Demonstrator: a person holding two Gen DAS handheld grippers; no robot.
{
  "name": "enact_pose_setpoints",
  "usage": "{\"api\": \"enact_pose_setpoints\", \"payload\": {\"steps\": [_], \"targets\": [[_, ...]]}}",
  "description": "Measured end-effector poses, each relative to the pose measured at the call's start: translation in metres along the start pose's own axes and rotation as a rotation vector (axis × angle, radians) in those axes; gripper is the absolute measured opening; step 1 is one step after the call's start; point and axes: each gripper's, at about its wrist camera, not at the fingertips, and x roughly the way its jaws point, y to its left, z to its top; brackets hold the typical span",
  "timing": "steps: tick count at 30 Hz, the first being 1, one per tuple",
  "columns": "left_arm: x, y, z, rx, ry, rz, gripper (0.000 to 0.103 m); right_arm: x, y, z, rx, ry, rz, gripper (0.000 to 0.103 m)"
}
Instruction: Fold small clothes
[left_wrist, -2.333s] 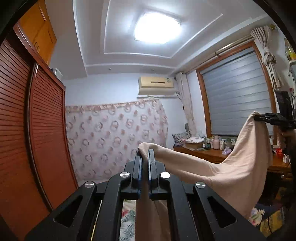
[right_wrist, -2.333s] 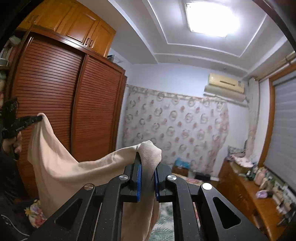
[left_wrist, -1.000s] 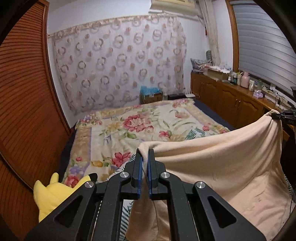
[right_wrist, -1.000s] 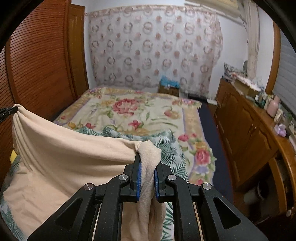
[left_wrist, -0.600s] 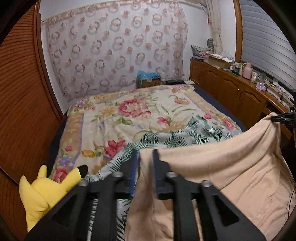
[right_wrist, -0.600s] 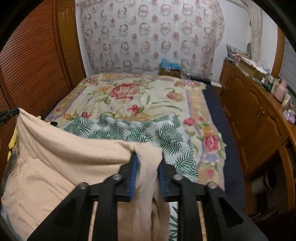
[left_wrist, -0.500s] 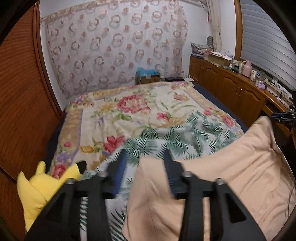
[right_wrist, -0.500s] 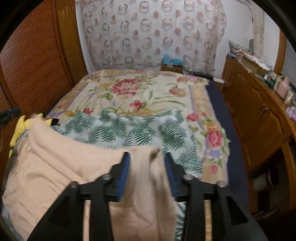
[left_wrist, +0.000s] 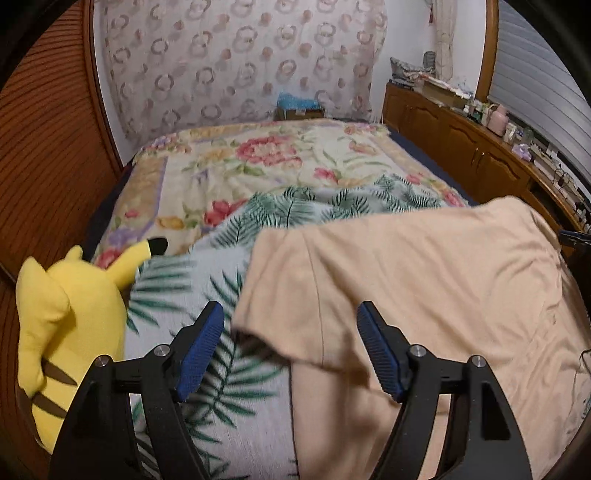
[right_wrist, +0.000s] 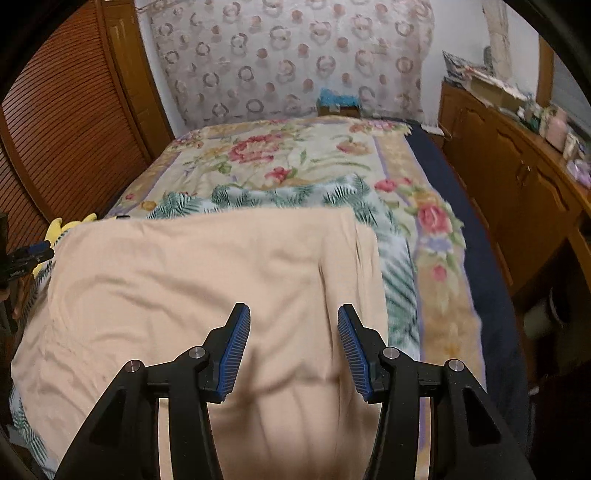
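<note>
1. Currently, status: left gripper (left_wrist: 290, 330) stood wide open, nothing held; its jaws had just been opening, and the sleeve (left_wrist: 280, 314) of the peach shirt (left_wrist: 424, 288) lay between them, free of both pads. Right gripper (right_wrist: 293, 338) stood about half open, empty; its jaws had opened, w/ shirt fabric below the gap, not pinched.
2. Location: shirt lay spread on the palm-print blanket (left_wrist: 207, 295), at the near end of the bed (right_wrist: 295, 155). In left view the body ran from 12 to 3 o'clock of the gripper; in right view it filled 9 to 12 o'clock.
3. Risk, judged: sleeve edge at approx. 6 o'clock looked curled under. A fold made over it would likely trap a crease.
4. Risk: shirt surface showed wrinkles in right view. W/o smoothing, folded edges would probably misalign.
5. Risk: plush toy (left_wrist: 66, 314) sat just beside the blanket at 9 o'clock of left gripper. A wide sweep could knock it.
6. Risk: shirt's near hem was out of view; overhang off the bed edge could not be ruled out.
7. Count: grippers 2; shirts 1; sleeves visible 1; plush toys 1; blankets 1.
</note>
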Motion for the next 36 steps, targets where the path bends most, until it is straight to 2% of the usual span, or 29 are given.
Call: {"api": "enact_pose_setpoints", "payload": {"steps": [4,8,15,24,28,30,32,36], "targets": [[0.009,-0.002,-0.009,0.010,0.039,0.005,0.075,-0.005,-0.008,-0.013,0.007,0.022,-0.024,0.051],[0.013,-0.004,-0.013,0.011,0.053,0.012,0.075,-0.002,-0.013,-0.013,0.018,0.041,-0.027,0.051],[0.014,-0.004,-0.020,0.007,0.035,0.015,0.079,0.016,-0.004,-0.006,-0.023,0.010,-0.020,0.051],[0.015,-0.002,-0.021,0.010,0.034,0.015,0.077,0.036,0.008,-0.023,-0.062,-0.031,-0.072,0.053],[0.015,0.001,-0.019,-0.021,0.024,-0.019,0.056,0.038,0.010,-0.024,-0.069,-0.029,-0.061,0.058],[0.016,0.004,-0.015,-0.052,0.021,-0.044,0.048,0.039,0.012,-0.023,-0.083,-0.023,-0.060,0.064],[0.018,0.006,-0.012,-0.066,0.022,-0.056,0.037,0.039,0.011,-0.021,-0.089,-0.021,-0.061,0.065],[0.017,0.006,-0.004,-0.073,0.008,-0.056,0.008,0.039,0.010,-0.020,-0.086,-0.024,-0.064,0.065]]}}
